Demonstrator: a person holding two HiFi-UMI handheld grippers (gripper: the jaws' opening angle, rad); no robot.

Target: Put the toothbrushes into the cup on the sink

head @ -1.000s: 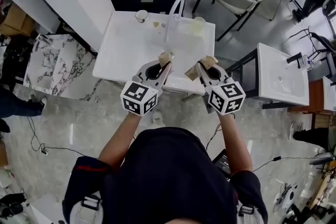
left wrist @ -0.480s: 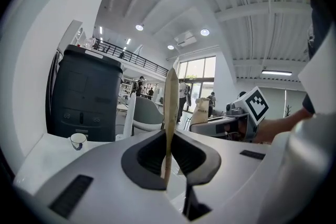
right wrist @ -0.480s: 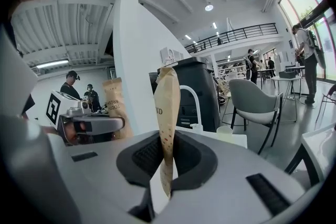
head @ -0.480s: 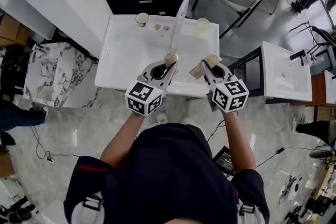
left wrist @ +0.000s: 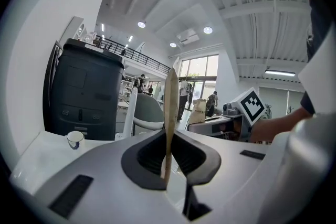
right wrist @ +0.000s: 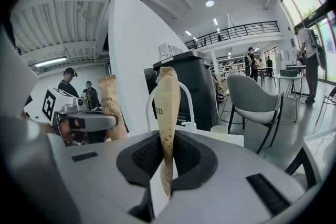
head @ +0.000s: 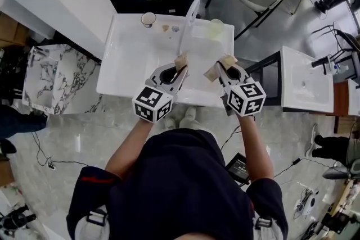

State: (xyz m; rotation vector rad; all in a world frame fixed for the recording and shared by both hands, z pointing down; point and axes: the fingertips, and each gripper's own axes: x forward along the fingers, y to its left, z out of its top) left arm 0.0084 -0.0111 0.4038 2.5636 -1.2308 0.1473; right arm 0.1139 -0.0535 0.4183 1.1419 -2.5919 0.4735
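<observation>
- Both grippers have edged further in over the front of the sink (head: 121,73), towards the tap (head: 191,13).
- The tap spout arches straight ahead of the left gripper (head: 180,66).
- Two cups: white cup (head: 148,19) left of the tap, clear cup (head: 214,28) right of it.
- Two small bits (head: 170,27) lie just left of the tap.
- Two toothbrushes, both short of the tap: left gripper clamps the left toothbrush packet (head: 181,59), right gripper (head: 223,69) clamps the right toothbrush packet (head: 226,61).

Wrapped toothbrushes (head: 181,60) over sink (head: 132,59), cup (head: 148,18) on rim
</observation>
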